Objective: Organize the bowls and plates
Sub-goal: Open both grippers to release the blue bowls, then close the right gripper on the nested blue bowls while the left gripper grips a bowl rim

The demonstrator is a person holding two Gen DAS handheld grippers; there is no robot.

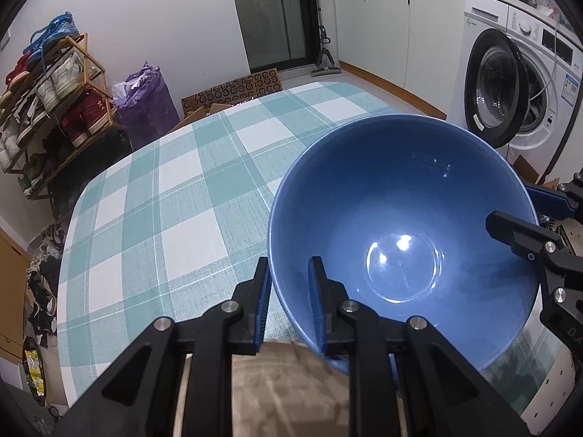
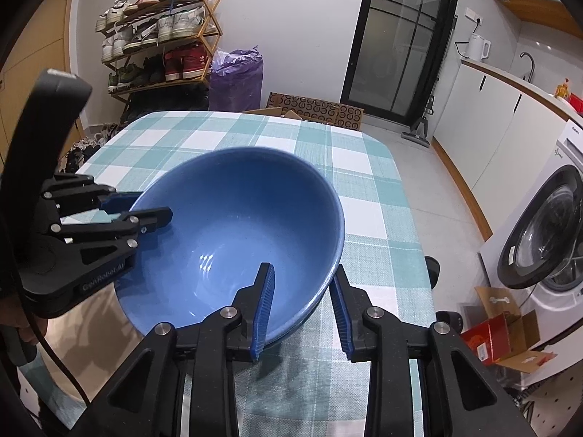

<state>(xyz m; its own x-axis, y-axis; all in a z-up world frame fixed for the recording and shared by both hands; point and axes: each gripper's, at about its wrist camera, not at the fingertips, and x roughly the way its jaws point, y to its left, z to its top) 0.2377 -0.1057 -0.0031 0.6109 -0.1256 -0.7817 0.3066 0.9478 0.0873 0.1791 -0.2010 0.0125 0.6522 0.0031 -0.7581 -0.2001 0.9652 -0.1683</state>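
A deep blue bowl sits near the front of the table, which has a teal-and-white checked cloth. My left gripper straddles the bowl's left rim, one finger outside and one inside, with small gaps showing beside the wall. My right gripper straddles the right rim the same way, its inner pad well clear of the wall. A second blue rim seems to show just under the bowl in the right wrist view. A beige round surface lies under the bowl's near side.
A washing machine with its door open stands to the right of the table. A shoe rack, a purple bag and a patterned cardboard box stand beyond the far edge. An open red box lies on the floor at the right.
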